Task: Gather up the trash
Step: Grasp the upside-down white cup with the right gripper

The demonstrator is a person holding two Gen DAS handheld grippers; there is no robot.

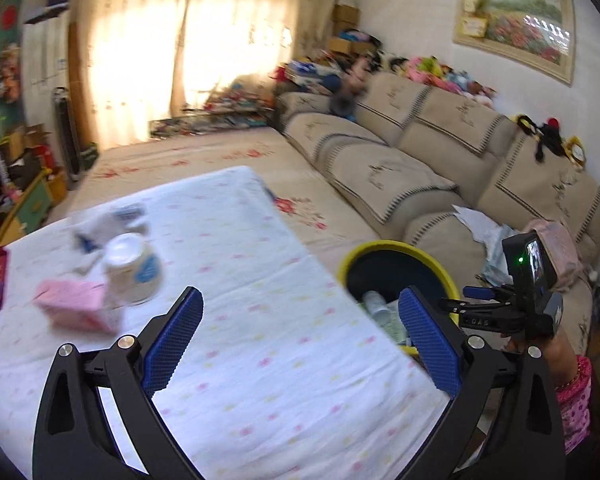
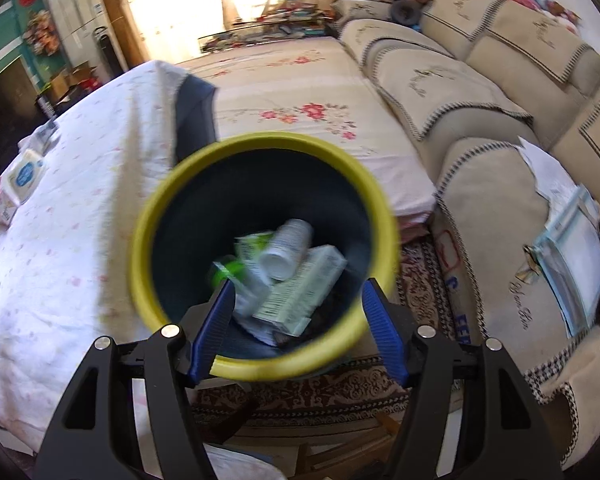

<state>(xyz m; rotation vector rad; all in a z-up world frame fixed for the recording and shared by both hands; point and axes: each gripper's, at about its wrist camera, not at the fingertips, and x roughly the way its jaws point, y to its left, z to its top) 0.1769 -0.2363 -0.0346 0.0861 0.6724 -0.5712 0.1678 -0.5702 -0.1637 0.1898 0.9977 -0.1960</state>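
Nearest the lens, the left hand-held gripper point(image 1: 300, 332) stands wide and empty above the white cloth-covered worktop point(image 1: 260, 320). Lower centre of its own view, the right hand-held gripper point(image 2: 296, 312), also wide and empty, hovers over the yellow-rimmed dark bin point(image 2: 204, 312) of cartons and bottles. Farther, middle left, the pink cardboard carton point(image 1: 76, 306) looks light and crushable: pinch its flat sides. Beside it, apparently touching, the white round plastic tub point(image 1: 134, 268) may slip.

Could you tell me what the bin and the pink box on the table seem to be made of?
The bin looks like smooth plastic: glossy yellow rim, dark matte inside. The pink box seems thin cardboard, judging by its flat faces and creased edges, though blur leaves that open.
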